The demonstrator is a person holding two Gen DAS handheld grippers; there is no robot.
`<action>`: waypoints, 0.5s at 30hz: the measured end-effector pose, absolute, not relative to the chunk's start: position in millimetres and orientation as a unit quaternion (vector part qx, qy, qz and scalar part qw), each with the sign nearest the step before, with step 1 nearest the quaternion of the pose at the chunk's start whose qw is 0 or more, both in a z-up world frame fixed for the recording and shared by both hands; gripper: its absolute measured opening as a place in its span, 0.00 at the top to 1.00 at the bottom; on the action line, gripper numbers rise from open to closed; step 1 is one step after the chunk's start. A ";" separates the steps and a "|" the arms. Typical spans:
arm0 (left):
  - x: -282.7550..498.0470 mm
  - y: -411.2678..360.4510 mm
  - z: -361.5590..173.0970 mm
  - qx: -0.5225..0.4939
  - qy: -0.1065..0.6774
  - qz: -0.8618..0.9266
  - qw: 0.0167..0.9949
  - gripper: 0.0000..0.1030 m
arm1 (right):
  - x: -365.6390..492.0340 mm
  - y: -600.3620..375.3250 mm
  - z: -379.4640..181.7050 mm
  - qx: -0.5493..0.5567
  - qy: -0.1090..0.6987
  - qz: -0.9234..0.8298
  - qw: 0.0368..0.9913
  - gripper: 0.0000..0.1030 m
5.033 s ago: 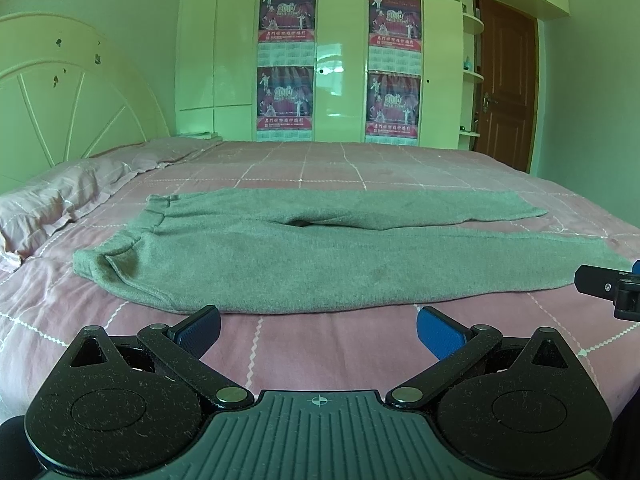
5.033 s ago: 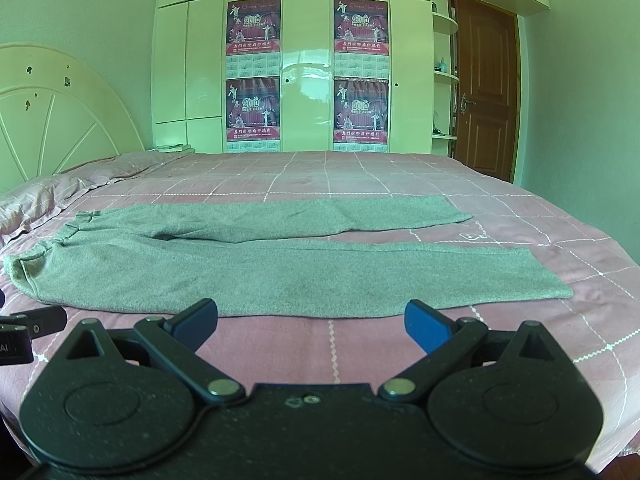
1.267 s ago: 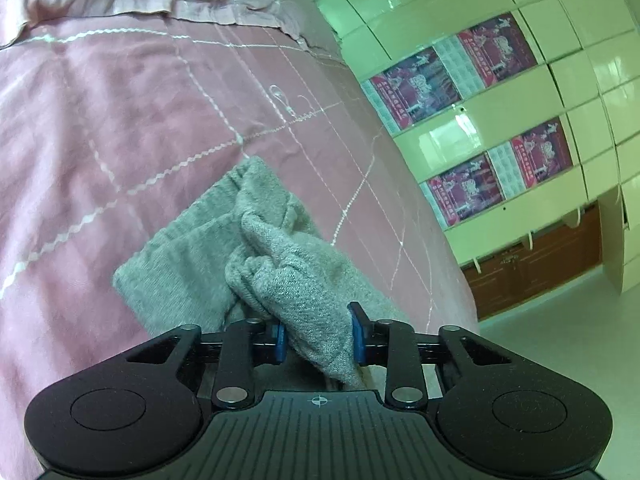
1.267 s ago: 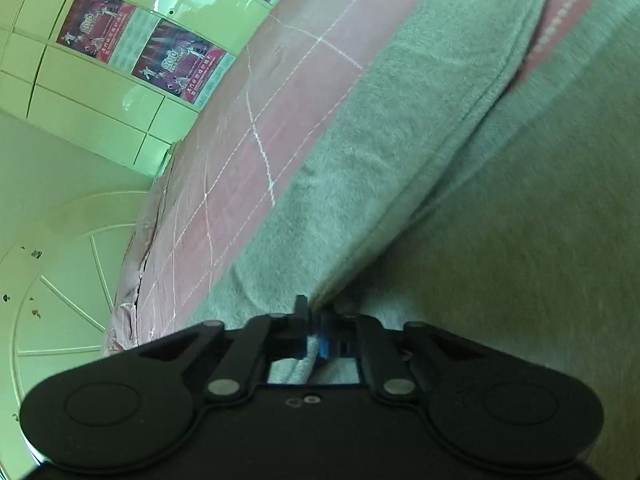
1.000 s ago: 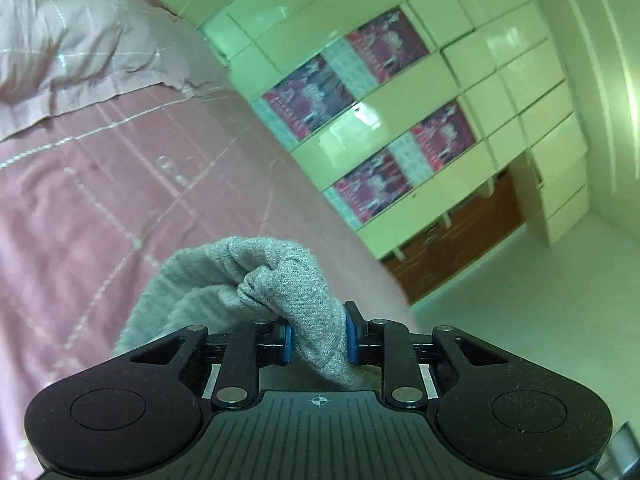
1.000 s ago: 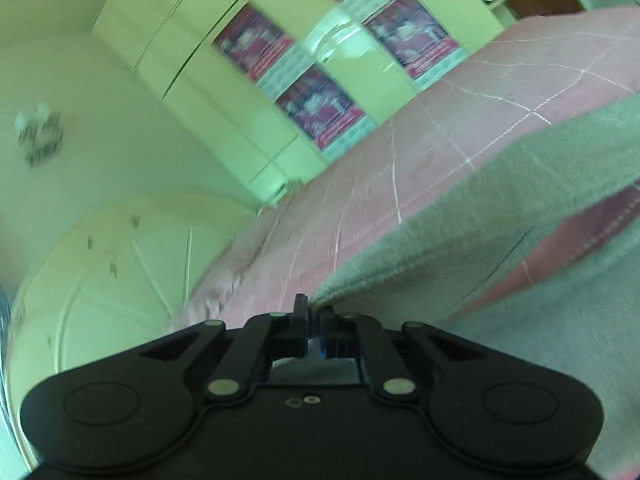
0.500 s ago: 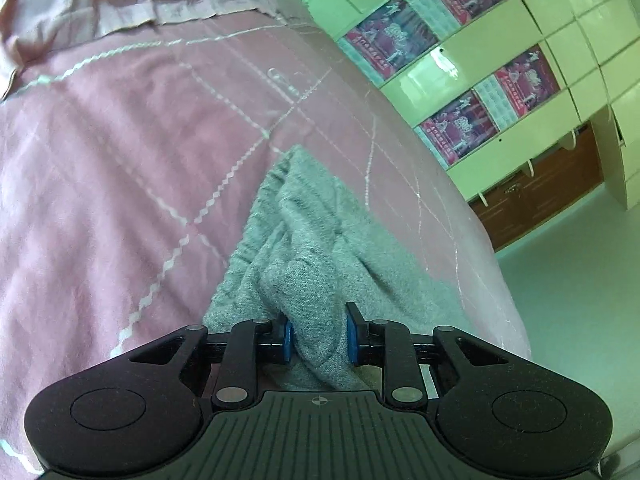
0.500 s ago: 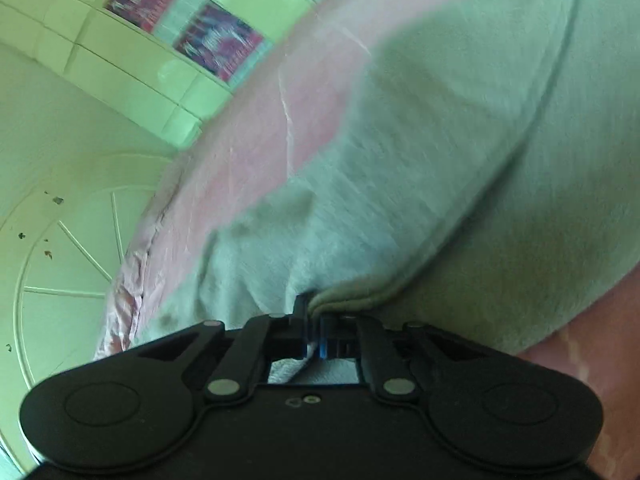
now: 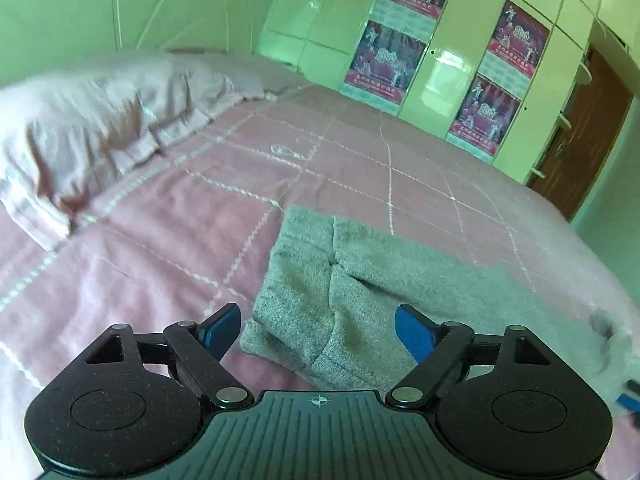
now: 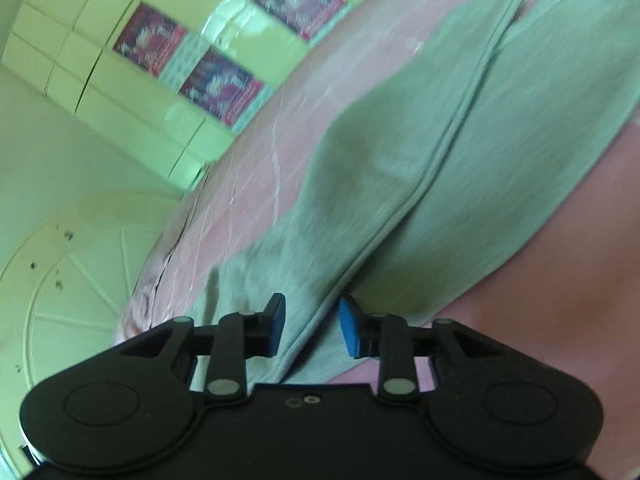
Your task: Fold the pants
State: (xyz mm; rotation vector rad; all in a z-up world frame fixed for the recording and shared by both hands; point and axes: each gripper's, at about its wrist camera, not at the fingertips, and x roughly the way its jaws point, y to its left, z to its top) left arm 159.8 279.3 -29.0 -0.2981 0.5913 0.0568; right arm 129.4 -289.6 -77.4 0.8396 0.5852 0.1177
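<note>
Currently, pants position: grey pants [image 9: 360, 280] lie flat on the pink bed [image 9: 160, 220], one leg laid over the other.
Long axis: runs from the waist end, lower left in the left wrist view, out toward the right.
Left hand-held gripper [image 9: 318, 332]: spread wide, having just been opening; waist corner lies between and just ahead of the jaws, unpinched.
Right hand-held gripper [image 10: 311, 330]: partly spread, just been opening; the folded leg edge [image 10: 400, 216] runs between the pads, apparently released.
Nearer gripper: left to waist, right to legs.
</note>
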 end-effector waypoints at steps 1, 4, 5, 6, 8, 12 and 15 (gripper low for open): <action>153.3 266.3 -23.2 -0.125 0.286 0.032 0.949 0.19 | 125.0 -299.2 -77.3 0.402 0.271 0.041 0.874 0.78; 141.8 226.1 -16.9 -0.103 0.277 0.023 0.955 0.19 | 122.0 -324.6 -81.5 0.423 0.256 0.016 0.869 0.78; 143.1 209.6 -17.7 -0.100 0.282 0.016 0.954 0.19 | 126.0 -327.9 -83.8 0.429 0.253 0.008 0.867 0.79; 145.8 195.9 -21.7 -0.095 0.289 0.013 0.952 0.19 | 129.0 -332.9 -84.0 0.433 0.252 0.003 0.866 0.79; 150.0 163.3 -30.1 -0.089 0.304 0.008 0.948 0.19 | 141.7 -336.9 -87.4 0.435 0.247 -0.001 0.866 0.79; 157.3 112.2 -31.3 -0.087 0.319 -0.018 0.943 0.19 | 161.2 -351.1 -91.4 0.448 0.240 -0.009 0.861 0.81; 163.6 69.3 -28.1 -0.073 0.331 -0.048 0.940 0.18 | 174.3 -361.5 -92.6 0.456 0.238 -0.015 0.858 0.80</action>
